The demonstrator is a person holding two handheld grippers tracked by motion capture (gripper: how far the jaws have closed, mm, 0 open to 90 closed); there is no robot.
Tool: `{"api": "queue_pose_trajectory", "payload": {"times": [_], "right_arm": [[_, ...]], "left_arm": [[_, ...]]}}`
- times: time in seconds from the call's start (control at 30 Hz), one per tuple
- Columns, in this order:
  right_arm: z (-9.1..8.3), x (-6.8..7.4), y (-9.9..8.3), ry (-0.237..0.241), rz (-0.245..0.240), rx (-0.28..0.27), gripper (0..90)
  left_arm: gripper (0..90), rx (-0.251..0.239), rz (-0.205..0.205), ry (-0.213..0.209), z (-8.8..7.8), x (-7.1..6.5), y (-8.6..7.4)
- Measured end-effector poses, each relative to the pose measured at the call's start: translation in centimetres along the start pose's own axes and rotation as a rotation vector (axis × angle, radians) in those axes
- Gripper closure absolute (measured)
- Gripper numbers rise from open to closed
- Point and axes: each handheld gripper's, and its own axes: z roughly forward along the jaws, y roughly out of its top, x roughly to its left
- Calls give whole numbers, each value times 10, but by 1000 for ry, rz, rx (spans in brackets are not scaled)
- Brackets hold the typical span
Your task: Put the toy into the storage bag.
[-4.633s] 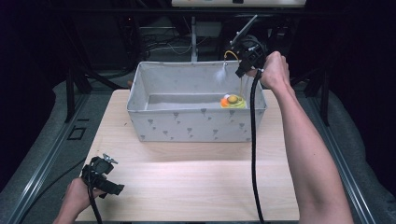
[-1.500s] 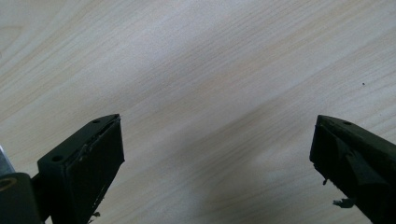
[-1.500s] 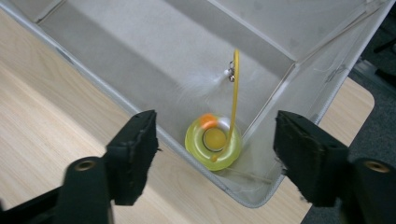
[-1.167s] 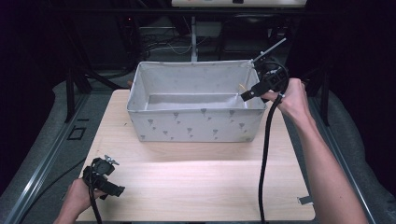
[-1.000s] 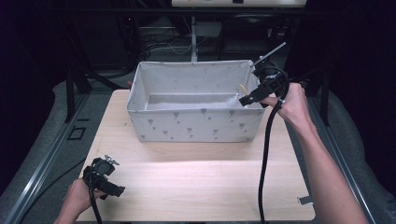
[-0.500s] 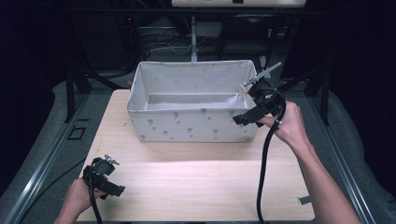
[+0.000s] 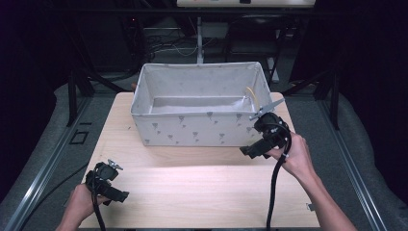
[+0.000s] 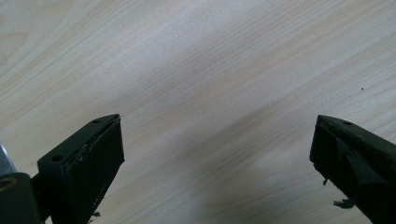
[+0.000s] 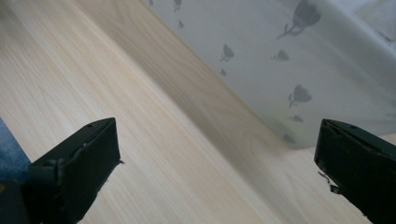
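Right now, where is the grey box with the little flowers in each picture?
High view: the fabric box sits at the middle of the far half of the wooden table.
Left gripper view: not in it; bare table wood lies between the open jaws.
Right gripper view: its flower-printed wall fills the upper right, above the jaws.
Shared landmark: the pale wood grain of the table.

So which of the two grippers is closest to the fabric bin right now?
The right gripper, at the fabric bin's front right corner. The left gripper sits far back at the table's near left edge.
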Motion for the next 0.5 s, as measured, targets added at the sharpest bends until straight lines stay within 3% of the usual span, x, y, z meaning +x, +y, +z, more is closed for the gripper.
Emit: {"api": "queue_pose_trajectory", "payload": {"times": [0.5], "right_arm": [[47,8,-56,65,36,121,8]], "left_arm": [[29,4,4,-3,2,-1,2]]}}
